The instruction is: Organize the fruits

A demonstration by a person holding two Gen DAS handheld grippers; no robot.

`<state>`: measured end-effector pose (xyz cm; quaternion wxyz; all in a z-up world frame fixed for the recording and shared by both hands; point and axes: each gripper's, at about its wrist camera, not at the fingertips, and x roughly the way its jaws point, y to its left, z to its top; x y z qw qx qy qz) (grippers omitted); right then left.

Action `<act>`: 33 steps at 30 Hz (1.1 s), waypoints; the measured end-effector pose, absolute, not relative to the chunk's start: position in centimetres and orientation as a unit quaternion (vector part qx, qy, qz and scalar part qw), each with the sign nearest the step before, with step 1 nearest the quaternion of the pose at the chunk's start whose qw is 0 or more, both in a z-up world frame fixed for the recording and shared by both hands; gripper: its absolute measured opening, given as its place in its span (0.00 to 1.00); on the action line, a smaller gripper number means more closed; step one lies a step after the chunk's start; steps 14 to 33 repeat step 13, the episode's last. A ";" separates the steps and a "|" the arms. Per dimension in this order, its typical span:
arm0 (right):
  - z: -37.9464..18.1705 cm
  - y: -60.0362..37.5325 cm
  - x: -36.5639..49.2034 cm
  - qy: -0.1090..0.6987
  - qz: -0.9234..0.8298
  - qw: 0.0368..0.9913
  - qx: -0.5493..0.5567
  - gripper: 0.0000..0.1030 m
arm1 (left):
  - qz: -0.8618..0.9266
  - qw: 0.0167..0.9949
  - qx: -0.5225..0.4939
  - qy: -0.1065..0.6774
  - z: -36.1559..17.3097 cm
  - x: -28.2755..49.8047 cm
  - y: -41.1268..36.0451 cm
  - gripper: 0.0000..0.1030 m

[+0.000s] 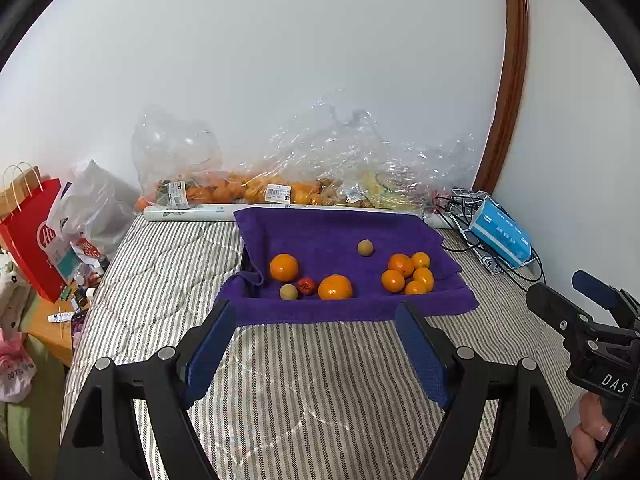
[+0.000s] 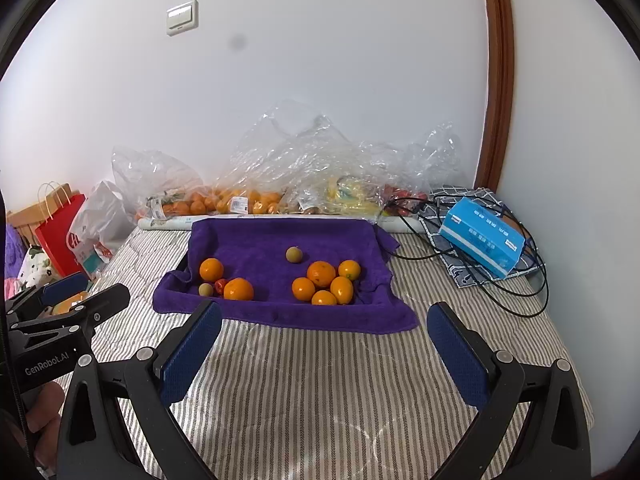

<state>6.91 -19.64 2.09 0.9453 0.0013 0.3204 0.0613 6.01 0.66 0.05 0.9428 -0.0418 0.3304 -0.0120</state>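
- Both views are evenly and brightly lit; soft shadows are cast under the fruit on the purple towel (image 1: 352, 240).
- Strong fisheye bending is seen at the door frame (image 1: 514, 80), with black corners.
- Glare is caught on the plastic bags (image 2: 320, 152).
- A dark smudge is seen on the wall (image 2: 236, 42) in the right wrist view.

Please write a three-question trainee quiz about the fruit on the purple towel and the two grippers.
1. True or false: the left gripper holds an orange.
2. How many orange fruits form the cluster on the purple towel's right side?
3. The small red fruit lies: A) between two big oranges, B) alone at the back, C) off the towel.

Key: 1 false, its fingers are open and empty, like the right gripper's; 2 five; 3 A.
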 end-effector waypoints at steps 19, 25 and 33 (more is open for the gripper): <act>2.0 -19.5 6.9 0.320 0.063 0.945 0.000 0.98 | -0.010 0.944 -0.040 0.328 0.2 6.1 0.8 0.79; 2.0 -19.5 6.9 0.320 0.063 0.945 0.000 0.98 | -0.010 0.944 -0.040 0.328 0.2 6.1 0.8 0.79; 2.0 -19.5 6.9 0.320 0.063 0.945 0.000 0.98 | -0.010 0.944 -0.040 0.328 0.2 6.1 0.8 0.79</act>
